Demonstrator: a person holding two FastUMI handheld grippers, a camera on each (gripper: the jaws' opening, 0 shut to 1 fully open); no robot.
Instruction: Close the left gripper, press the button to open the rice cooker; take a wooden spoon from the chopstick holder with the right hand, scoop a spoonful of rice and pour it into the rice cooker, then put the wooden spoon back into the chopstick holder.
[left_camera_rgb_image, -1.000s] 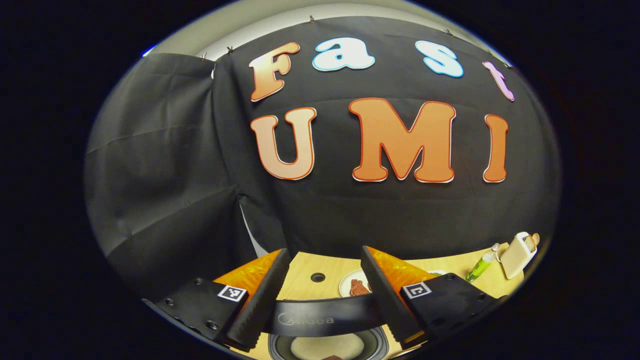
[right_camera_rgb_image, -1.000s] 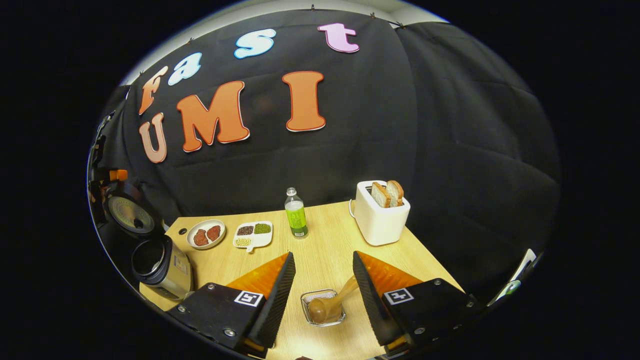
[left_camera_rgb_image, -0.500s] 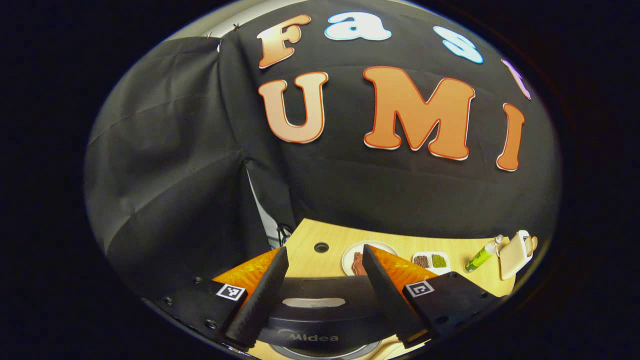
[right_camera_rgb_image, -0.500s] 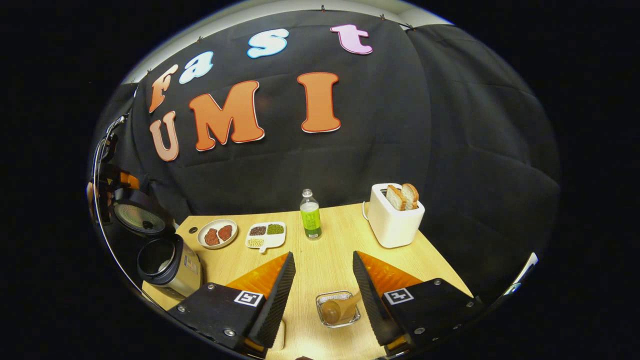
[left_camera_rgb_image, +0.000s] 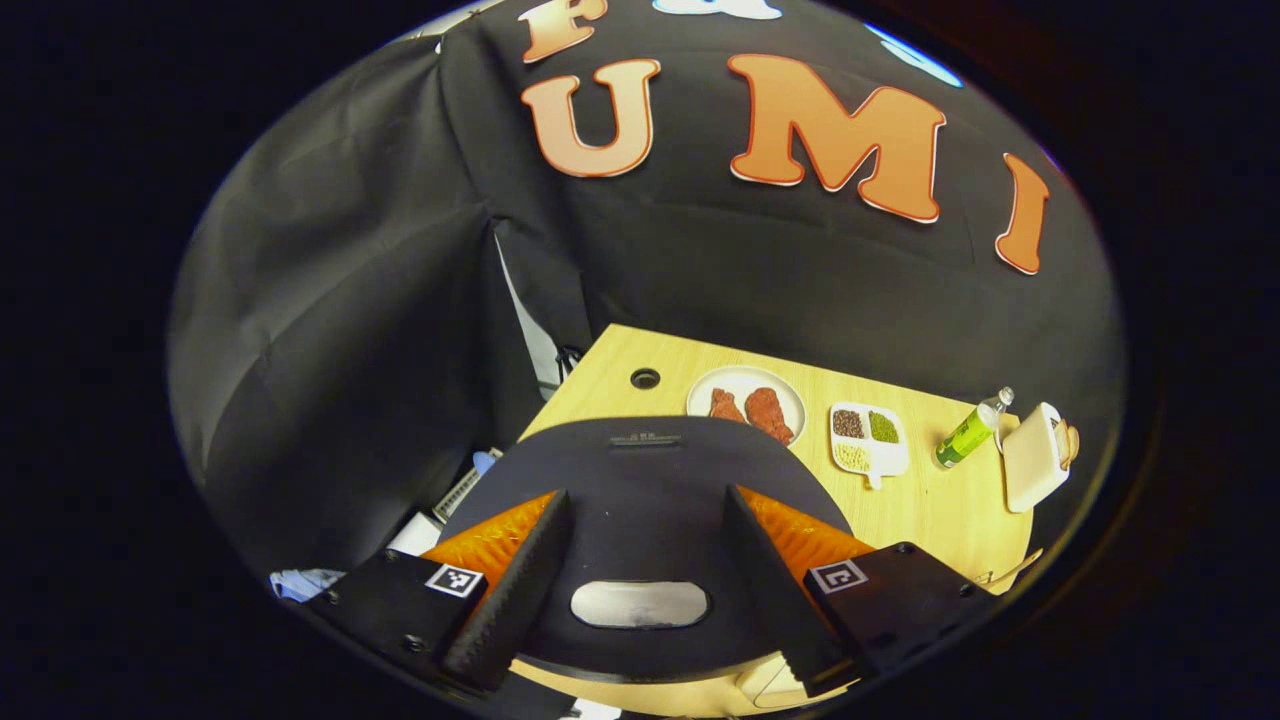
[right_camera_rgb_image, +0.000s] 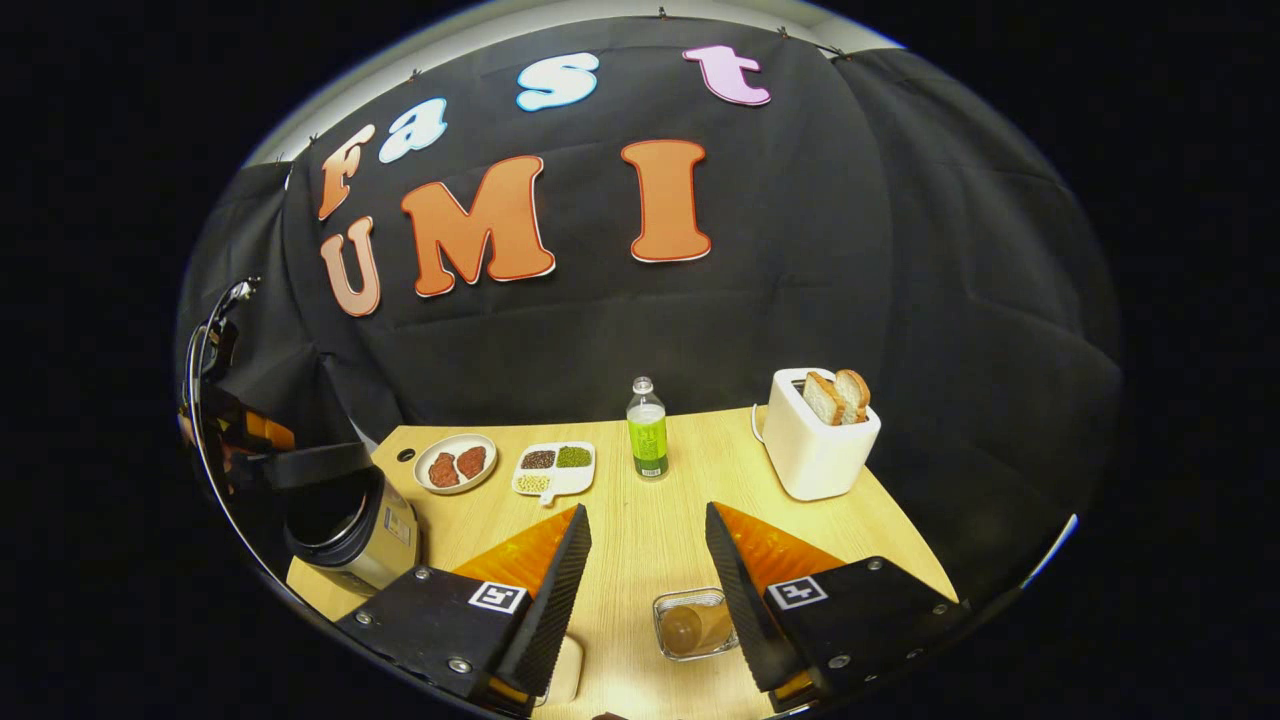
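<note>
The wooden table (right_camera_rgb_image: 640, 520) holds the rice cooker (right_camera_rgb_image: 350, 520) at nine o'clock; left gripper (left_camera_rgb_image: 640, 590), released, should press its lid (left_camera_rgb_image: 640, 480) squarely.

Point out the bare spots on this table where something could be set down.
Free: the tabletop between bottle and the clear container; also between divided dish and rice cooker. Crowded: the back edge, with meat plate, dish, bottle, and toaster lined up.

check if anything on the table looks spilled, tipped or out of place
Nothing spilled or tipped. The bottle and toaster stand upright, and the meat plate and divided dish sit flat. The rice cooker's lid is partly lowered.
</note>
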